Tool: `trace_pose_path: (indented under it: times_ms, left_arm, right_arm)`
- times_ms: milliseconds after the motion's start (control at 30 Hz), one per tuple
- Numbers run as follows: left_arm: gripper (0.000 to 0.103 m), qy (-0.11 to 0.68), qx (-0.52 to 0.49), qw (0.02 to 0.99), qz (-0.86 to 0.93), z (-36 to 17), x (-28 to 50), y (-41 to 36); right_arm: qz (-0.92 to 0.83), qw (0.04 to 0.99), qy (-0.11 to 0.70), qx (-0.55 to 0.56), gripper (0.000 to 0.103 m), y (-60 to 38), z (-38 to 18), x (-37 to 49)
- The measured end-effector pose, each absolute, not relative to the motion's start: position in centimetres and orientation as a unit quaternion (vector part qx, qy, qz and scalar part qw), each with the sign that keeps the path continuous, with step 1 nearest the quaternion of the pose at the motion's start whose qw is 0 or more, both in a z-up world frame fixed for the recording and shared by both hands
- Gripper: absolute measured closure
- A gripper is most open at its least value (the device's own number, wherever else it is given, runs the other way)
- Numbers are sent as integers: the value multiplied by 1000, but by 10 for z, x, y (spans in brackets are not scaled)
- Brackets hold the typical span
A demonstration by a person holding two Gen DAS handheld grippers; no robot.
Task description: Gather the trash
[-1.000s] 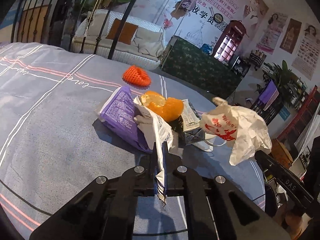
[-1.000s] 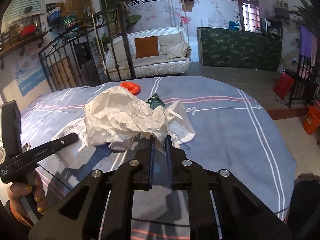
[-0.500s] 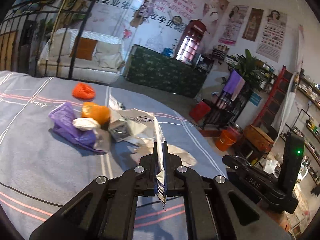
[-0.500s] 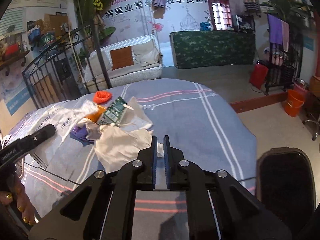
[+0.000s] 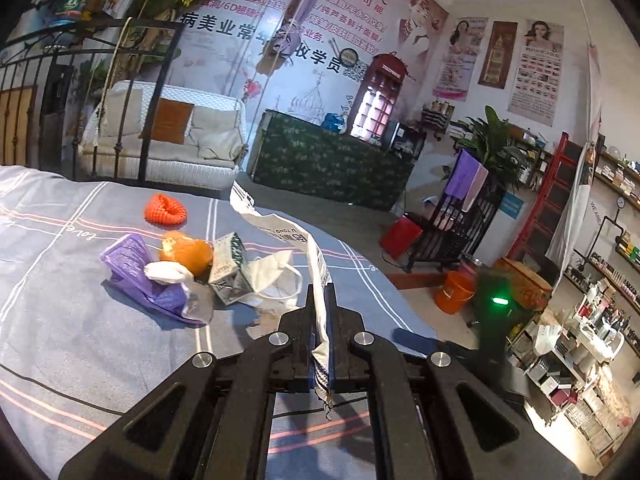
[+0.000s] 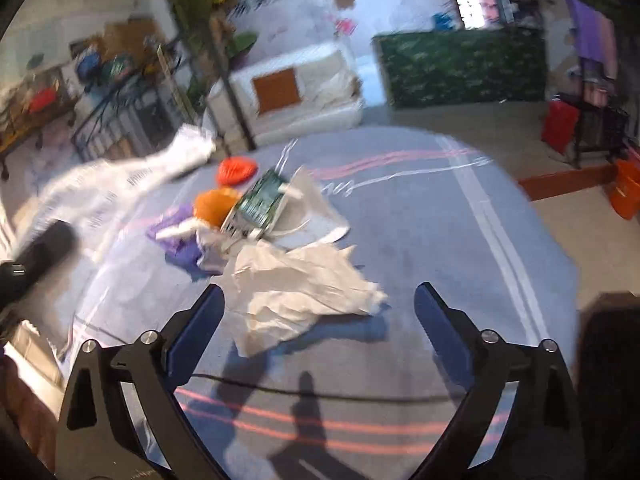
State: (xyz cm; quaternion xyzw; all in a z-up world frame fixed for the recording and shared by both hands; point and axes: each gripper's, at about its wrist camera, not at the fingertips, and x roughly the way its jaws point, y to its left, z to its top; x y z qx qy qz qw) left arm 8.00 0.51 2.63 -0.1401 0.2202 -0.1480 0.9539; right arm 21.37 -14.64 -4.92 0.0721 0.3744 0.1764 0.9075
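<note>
Where right tongs [image 6: 319, 307] gape, background blurred

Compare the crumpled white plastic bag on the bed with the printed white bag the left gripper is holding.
The crumpled white plastic bag lies loose on the grey bedspread; the printed white plastic bag hangs stretched, clamped in the left gripper. The first looks plain, the second carries dark lettering. Both are thin white plastic.

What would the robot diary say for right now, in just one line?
left tool: shut on white bag | right tool: open above crumpled paper | trash pile: on table
</note>
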Motion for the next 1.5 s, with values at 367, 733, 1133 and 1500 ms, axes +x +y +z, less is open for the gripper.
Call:
trace_pose_path:
  times_ms: [367,733,1133,1500]
  left_arm:
    - [99,234,-150,953,-122,14,81,23]
    - [99,225,-118,941,-222,24,64,-47]
    - [99,257,-74,890,-371,18,58,-158]
    - [99,340,-47,824,-450,-15,58,-227]
  right_arm:
    - [165,901,399,41,74,-123,-67,227]
    - [53,932,339,119,74,-241,-38,133]
    - [-155,907,359,157,74,-394,-66,36]
    - [-224,891,356,172,16,-434,-92,7]
